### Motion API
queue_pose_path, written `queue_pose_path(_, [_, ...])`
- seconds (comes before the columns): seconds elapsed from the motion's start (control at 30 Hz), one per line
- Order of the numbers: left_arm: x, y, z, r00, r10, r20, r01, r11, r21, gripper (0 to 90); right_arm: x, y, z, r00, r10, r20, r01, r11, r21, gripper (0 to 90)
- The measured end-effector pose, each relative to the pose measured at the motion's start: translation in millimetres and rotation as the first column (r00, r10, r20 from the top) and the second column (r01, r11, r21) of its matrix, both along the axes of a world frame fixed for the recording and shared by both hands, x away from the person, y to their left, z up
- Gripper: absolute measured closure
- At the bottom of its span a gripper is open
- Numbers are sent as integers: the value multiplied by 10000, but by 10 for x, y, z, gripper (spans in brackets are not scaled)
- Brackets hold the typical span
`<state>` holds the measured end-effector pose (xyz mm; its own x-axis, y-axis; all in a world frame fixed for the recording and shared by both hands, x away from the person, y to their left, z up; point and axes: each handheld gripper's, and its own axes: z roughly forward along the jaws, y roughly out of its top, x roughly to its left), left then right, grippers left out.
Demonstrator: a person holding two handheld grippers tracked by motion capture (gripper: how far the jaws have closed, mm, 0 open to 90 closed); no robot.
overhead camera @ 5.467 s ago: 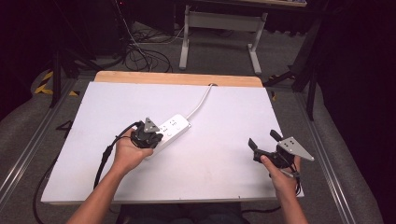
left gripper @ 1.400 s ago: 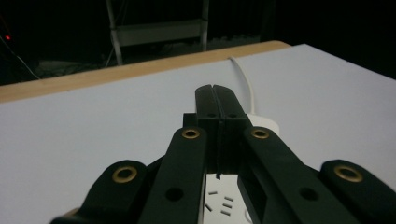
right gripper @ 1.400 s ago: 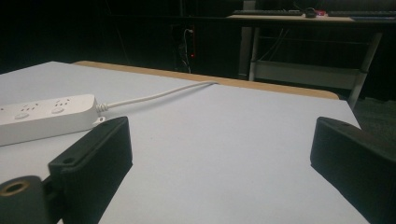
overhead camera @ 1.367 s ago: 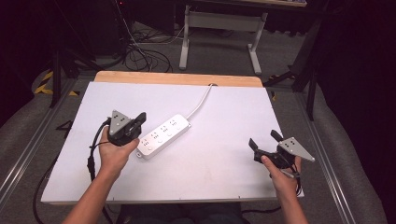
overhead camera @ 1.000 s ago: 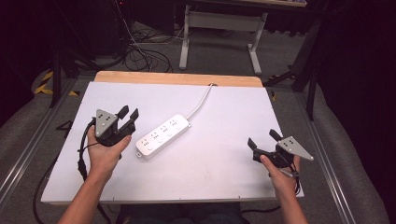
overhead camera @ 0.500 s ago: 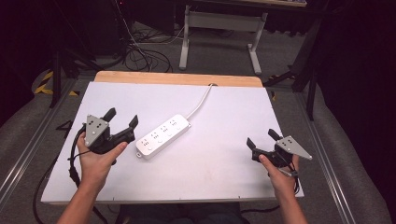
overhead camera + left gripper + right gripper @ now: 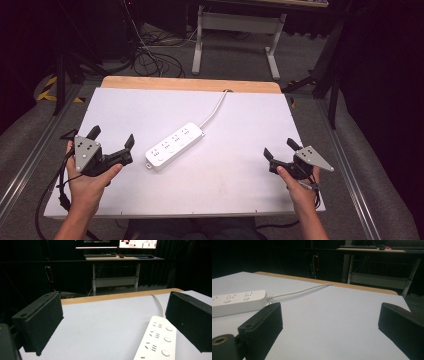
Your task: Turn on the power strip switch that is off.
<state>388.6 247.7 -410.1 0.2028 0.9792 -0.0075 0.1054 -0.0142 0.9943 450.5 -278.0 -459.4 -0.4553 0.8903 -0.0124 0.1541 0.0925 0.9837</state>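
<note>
Left tongs point(image 7: 112, 142) stand wide, jaws just been opening, nothing between them; they sit at the counter's point(image 7: 240, 185) left edge with the tips aimed rightward at the power strip point(image 7: 175, 146). The strip lies just off to the right of those tongs, near but not touching, flat on the counter near its middle. Its long axis runs diagonally, near end low-left toward the left tongs, far end up-right where the white cord point(image 7: 215, 107) leaves toward the counter's back edge. Right tongs point(image 7: 281, 151) are also wide and empty, well apart from the strip at the right edge. Left hand is clearly the nearer one, so any regrasp likely falls to it, taken across the strip's short width at the near end.
</note>
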Motion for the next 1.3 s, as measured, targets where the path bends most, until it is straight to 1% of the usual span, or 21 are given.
queue_pose_path(0.07, [-6,5,-5,10000,38,64,-39,10000,48,20,-8,-9,6,10000,-52,-7,52,10000,66,63])
queue_pose_path(0.1, [-7,14,-6,9999,87,71,-87,9999,67,20,-10,-15,4,10000,-50,-23,50,10000,21,64])
queue_pose_path(0.2, [-12,45,-3,9998,200,78,-200,9998,-70,19,-14,-12,5,10000,-45,-11,45,10000,-9,63])
queue_pose_path(0.4, [-22,87,-9,9992,389,92,-387,9991,-198,9,-8,13,7,10000,15,-27,-15,10000,-28,63])
queue_pose_path(0.63, [-23,112,-23,9995,316,-65,-318,9992,-236,9,2,29,9,10000,78,-1,-78,10000,-8,63])
queue_pose_path(1.0, [-42,127,-29,9995,285,-96,-288,9991,-303,4,3,45,18,10000,98,6,-98,10000,-7,64])
queue_pose_path(1.3, [-45,160,-47,9990,425,-125,-428,9986,-297,4,14,65,19,9999,156,17,-156,9999,21,63])
